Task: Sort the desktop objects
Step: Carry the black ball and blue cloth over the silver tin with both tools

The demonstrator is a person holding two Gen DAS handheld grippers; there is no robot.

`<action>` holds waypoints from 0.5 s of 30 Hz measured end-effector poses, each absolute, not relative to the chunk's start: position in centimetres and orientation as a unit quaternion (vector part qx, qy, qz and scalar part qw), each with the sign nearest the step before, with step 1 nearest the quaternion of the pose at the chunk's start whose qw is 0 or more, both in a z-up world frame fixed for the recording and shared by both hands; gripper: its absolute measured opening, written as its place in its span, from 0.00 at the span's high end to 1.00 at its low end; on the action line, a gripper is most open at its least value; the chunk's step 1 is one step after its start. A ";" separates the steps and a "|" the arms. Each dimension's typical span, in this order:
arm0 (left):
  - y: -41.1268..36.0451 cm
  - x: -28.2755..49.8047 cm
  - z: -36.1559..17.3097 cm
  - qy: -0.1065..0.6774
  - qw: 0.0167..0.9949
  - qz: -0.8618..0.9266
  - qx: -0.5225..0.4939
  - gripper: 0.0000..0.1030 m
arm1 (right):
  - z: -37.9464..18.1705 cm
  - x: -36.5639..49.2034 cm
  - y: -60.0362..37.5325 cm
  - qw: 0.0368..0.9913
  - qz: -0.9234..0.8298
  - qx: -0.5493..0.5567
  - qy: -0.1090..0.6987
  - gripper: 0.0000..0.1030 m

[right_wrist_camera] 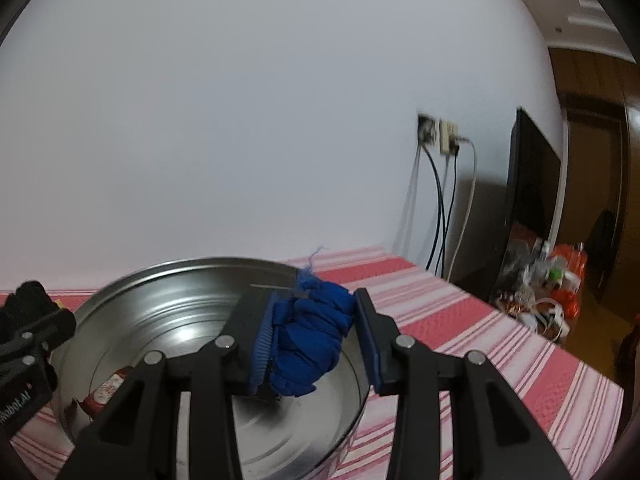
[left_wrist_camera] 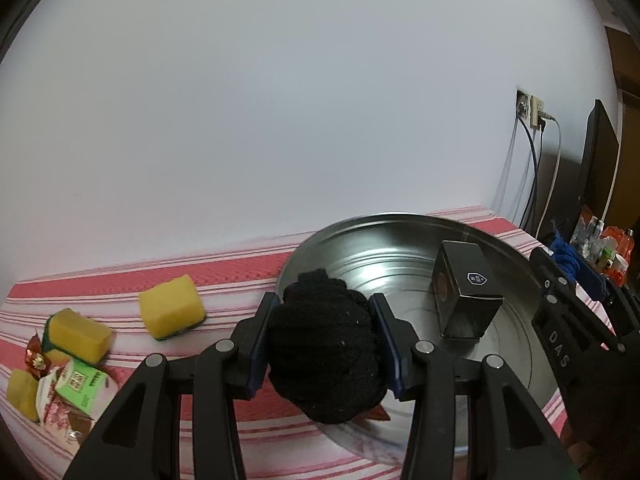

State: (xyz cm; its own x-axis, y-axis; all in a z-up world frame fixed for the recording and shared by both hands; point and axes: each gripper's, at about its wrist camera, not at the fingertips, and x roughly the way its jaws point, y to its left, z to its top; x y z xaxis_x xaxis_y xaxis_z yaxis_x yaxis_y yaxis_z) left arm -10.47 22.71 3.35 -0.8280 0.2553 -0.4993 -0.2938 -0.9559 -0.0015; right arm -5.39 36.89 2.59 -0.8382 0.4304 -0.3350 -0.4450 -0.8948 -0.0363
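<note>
A red-and-white striped cloth (left_wrist_camera: pixel 248 276) covered the table, and on it sat a wide, shallow metal basin (left_wrist_camera: pixel 360 236), the biggest thing there. Inside it stood a dark box (left_wrist_camera: pixel 466 296), and in the right wrist view a small red packet (right_wrist_camera: pixel 108 390) lay near its rim.

The left gripper (left_wrist_camera: pixel 324 340) was clamped on a black knitted bundle (left_wrist_camera: pixel 324 356), held above the basin's near-left edge. The right gripper (right_wrist_camera: pixel 314 336) pinched a blue knitted bundle (right_wrist_camera: pixel 312 340) over the basin's right side, a loose thread sticking up from it.

Left of the basin, out on the cloth, lay yellow sponges (left_wrist_camera: pixel 172 306) and a heap of small snack packets (left_wrist_camera: pixel 70 392), still unsorted.

It looked to me as if both bundles were meant for the basin. To do it well, each should be carried clear inside the rim and away from the box before the jaws let go, low enough that the soft bundles would not roll out.
</note>
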 end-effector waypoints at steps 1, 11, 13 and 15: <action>22.9 -10.6 3.2 0.038 0.142 0.955 -0.258 0.53 | 2.5 -5.5 37.1 0.229 0.958 -0.173 0.024 0.62; 25.1 -10.9 2.5 0.054 0.145 0.953 -0.260 0.53 | 2.1 -5.6 37.3 0.222 0.957 -0.186 0.031 0.62; 25.3 -11.0 2.4 0.057 0.143 0.954 -0.258 0.53 | 2.1 -5.8 37.3 0.221 0.957 -0.187 0.031 0.62; 25.3 -11.1 2.3 0.056 0.142 0.954 -0.259 0.53 | 2.1 -5.9 37.4 0.219 0.957 -0.189 0.032 0.62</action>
State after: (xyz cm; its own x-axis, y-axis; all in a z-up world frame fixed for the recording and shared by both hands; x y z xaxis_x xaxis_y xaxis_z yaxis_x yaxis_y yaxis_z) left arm -11.10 25.28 2.30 -0.8255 0.2410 -0.5103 -0.2989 -0.9537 0.0332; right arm -5.91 37.41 2.12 -0.8325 0.4067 -0.3762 -0.4308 -0.9022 -0.0220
